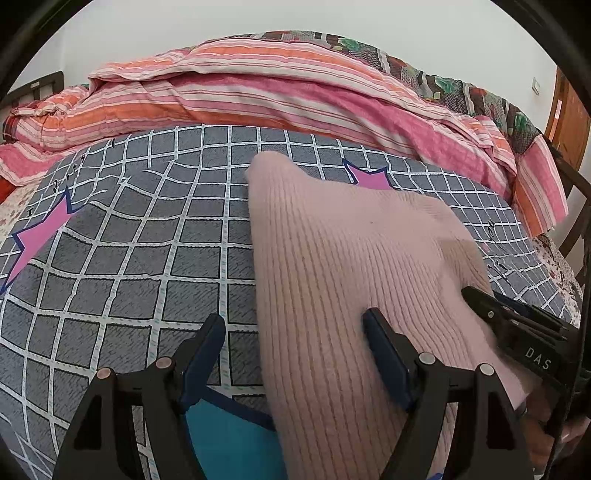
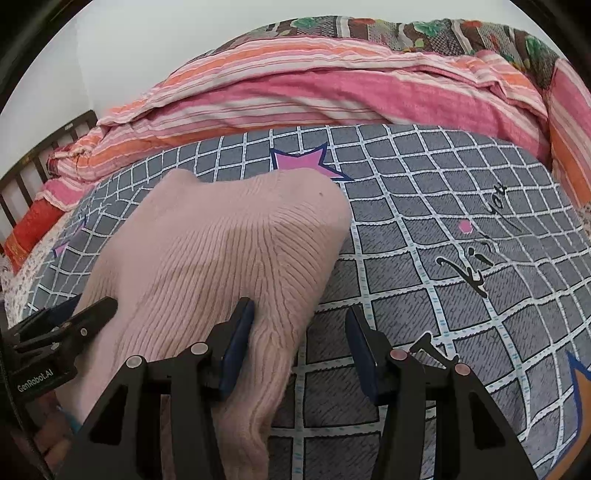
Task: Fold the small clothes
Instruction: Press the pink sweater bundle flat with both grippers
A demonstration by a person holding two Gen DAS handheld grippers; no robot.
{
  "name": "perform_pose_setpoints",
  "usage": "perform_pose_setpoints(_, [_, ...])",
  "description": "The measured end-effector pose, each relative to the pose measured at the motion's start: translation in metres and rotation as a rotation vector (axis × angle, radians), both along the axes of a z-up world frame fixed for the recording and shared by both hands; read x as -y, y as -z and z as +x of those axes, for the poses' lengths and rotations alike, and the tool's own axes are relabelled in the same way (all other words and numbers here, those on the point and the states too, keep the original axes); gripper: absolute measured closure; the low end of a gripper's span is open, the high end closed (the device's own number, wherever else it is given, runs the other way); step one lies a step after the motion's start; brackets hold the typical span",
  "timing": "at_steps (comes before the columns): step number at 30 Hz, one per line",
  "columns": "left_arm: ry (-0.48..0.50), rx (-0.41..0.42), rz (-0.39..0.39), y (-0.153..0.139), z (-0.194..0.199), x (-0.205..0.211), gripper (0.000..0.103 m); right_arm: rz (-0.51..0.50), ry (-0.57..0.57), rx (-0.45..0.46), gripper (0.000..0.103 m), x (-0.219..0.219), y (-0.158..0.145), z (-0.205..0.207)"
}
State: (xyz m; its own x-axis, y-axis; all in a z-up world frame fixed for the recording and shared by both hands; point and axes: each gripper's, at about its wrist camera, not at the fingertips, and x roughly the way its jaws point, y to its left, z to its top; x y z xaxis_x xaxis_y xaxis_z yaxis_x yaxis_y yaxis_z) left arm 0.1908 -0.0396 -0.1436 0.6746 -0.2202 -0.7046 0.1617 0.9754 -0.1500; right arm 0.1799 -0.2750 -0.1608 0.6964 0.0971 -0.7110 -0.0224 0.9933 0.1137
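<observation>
A pale pink ribbed knit garment (image 1: 351, 258) lies flat on the grey checked bedspread (image 1: 129, 240), its narrow end pointing away. My left gripper (image 1: 291, 332) is open and straddles the garment's left edge, with one finger over the knit and the other over the bedspread. In the right wrist view my right gripper (image 2: 299, 319) is open too and straddles the right edge of the garment (image 2: 207, 258), its left finger on the knit. Each gripper shows in the other's view: the right gripper (image 1: 480, 299) and the left gripper (image 2: 103, 306). Neither pinches any cloth.
A teal cloth (image 1: 229, 432) peeks out under the garment near my left gripper. A pink and orange striped quilt (image 1: 277, 92) is heaped along the far side, with a patchwork blanket (image 2: 406, 33) behind it. A dark wooden bed frame (image 2: 22, 184) is at the left.
</observation>
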Motion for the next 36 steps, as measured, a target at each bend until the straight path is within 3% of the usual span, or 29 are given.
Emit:
perform_pose_setpoints(15, [0.001, -0.005, -0.02, 0.001, 0.001, -0.002, 0.025, -0.01, 0.005, 0.005, 0.054, -0.003, 0.0, -0.001])
perform_pose_setpoints(24, [0.007, -0.015, -0.038, 0.002, 0.001, -0.004, 0.025, 0.033, 0.016, -0.005, 0.054, 0.001, -0.001, 0.0])
perform_pose_setpoints(27, [0.01, -0.019, -0.055, 0.002, 0.001, -0.007, 0.025, 0.05, 0.038, -0.016, 0.042, 0.007, -0.004, 0.002])
perform_pose_setpoints(30, [0.025, -0.022, -0.073, 0.0, 0.003, -0.011, 0.025, 0.095, 0.033, -0.015, 0.041, 0.012, -0.011, 0.005])
perform_pose_setpoints(33, [0.034, -0.025, -0.097, -0.006, 0.006, -0.014, 0.026, 0.113, 0.034, -0.012, 0.047, 0.01, -0.018, 0.013])
perform_pose_setpoints(36, [0.04, -0.015, -0.09, -0.014, 0.013, -0.014, 0.026, 0.063, 0.023, 0.006, 0.054, -0.001, -0.023, 0.023])
